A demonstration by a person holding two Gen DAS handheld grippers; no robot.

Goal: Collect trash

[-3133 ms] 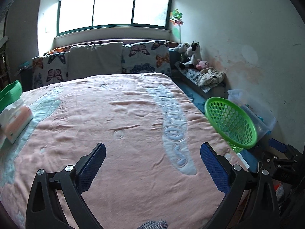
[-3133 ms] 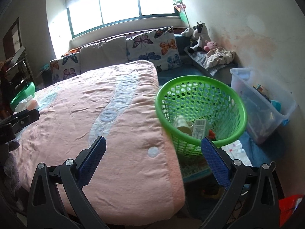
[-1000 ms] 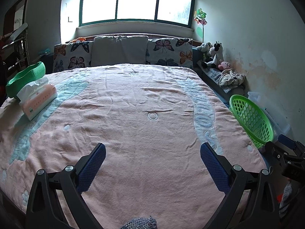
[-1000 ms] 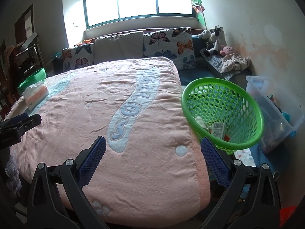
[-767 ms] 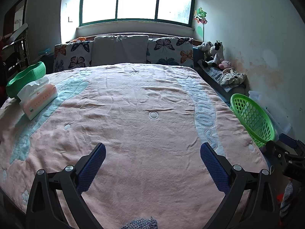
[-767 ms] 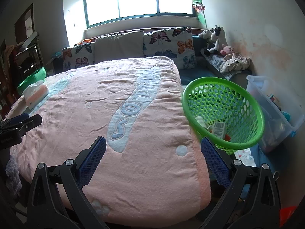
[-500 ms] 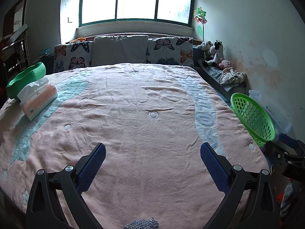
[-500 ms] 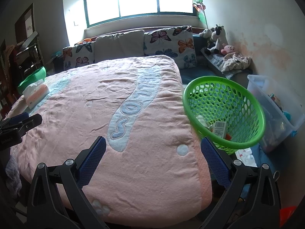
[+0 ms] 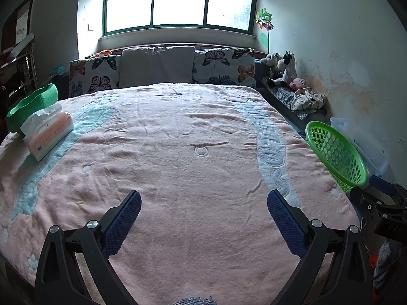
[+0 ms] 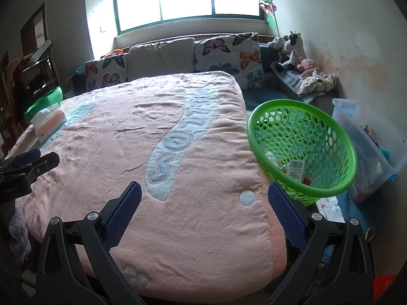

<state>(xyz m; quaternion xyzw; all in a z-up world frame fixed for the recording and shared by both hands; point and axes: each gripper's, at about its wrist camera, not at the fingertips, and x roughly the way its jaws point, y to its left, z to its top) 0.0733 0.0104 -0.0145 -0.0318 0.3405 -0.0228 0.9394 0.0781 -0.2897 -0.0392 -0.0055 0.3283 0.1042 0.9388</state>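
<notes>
left gripper (image 9: 203, 218) & right gripper (image 10: 204, 217): fingers spread wide, empty, over pink bed blanket (image 10: 157, 157). green basket (image 10: 302, 150) at bed's right edge, mouth tilted toward bed, w/ barcoded carton (image 10: 296, 169) inside.

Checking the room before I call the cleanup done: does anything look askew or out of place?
The green basket sits tilted at the bed's right edge, its rim leaning against the pink blanket, with trash slid to its low side. On the bed only a tissue pack and green bowl remain.
</notes>
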